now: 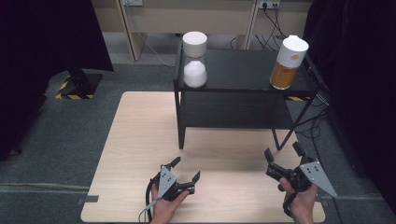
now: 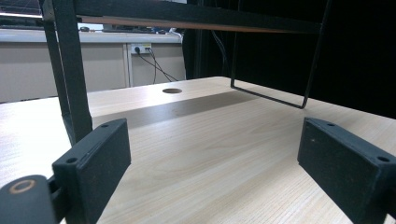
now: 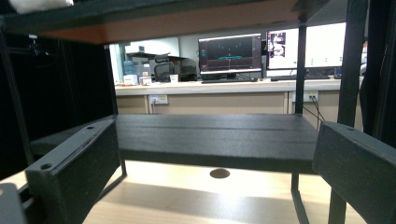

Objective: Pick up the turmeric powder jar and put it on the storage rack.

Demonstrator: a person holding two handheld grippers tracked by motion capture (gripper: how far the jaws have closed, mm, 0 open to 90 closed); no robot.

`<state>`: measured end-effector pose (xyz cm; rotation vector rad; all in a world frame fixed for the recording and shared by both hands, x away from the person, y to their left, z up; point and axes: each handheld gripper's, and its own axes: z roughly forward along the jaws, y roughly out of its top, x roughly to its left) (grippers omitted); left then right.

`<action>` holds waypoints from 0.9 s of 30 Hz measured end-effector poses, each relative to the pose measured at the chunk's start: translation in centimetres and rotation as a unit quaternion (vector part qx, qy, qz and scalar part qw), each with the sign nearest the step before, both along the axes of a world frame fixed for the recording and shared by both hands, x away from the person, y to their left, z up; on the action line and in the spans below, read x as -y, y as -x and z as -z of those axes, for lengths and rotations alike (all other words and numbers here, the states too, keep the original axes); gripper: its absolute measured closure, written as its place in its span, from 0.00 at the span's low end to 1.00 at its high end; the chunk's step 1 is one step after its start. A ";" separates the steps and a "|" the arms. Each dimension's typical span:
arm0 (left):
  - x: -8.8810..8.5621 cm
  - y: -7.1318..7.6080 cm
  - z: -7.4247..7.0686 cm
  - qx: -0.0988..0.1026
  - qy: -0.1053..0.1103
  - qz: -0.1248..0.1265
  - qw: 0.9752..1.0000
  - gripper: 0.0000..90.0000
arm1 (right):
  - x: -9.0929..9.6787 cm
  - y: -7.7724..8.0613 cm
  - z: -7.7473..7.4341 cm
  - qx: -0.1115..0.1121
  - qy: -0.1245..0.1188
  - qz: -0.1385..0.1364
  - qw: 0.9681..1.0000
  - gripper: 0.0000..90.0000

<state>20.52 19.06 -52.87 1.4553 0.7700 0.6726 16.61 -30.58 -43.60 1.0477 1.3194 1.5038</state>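
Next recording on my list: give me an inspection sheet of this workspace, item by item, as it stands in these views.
Surface: light wooden table, bare in front; a round hole in its top under the rack.
Job's things: black two-tier rack at the table's far side; on its top tier a jar of white powder and a jar of orange powder, both upright with white lids, at opposite ends.
Clutter: nothing seen.
Grippers: left gripper open and empty, low over the table's near edge; right gripper open and empty, facing the rack's lower shelf.
Cables: one trails from the left gripper; others run to wall sockets.
Surroundings: grey carpet, dark curtains, monitors on a counter.
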 end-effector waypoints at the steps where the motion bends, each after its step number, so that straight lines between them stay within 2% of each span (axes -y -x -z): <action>1: 0.0 0.0 0.0 0.000 0.000 0.000 1.000 0.10 | 0.0 0.0 0.1 -0.002 0.001 0.000 1.000 0.01; 22: 0.0 0.0 0.0 0.000 0.001 0.000 1.000 0.10 | -0.4 0.7 3.4 -0.037 0.006 -0.002 0.999 0.01; 27: 0.0 0.0 0.0 0.001 0.001 -0.001 1.000 0.10 | -0.4 0.8 4.2 -0.052 0.007 -0.002 0.999 0.01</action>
